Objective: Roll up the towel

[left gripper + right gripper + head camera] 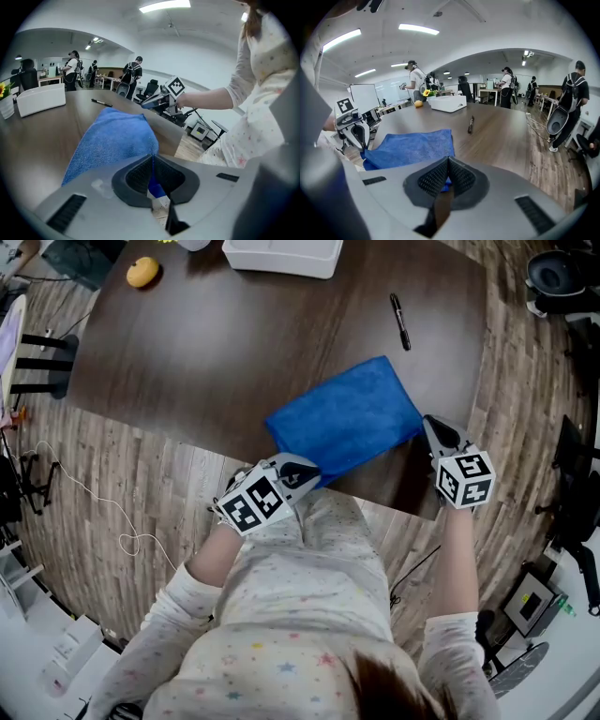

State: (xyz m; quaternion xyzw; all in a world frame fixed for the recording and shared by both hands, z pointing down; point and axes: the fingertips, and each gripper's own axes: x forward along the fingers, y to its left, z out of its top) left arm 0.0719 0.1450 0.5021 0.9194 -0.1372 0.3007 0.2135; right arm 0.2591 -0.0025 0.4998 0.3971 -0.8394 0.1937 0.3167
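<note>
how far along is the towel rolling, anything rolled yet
Barely started. Done: the blue towel lies flat at the near edge of the table. In hand: the left claw and right claw are each shut on a near corner, with blue cloth between the pads. Left: all of the rolling; no rolled turn shows yet.

The near corners of the towel (349, 416) are mostly hidden between the jaws
</note>
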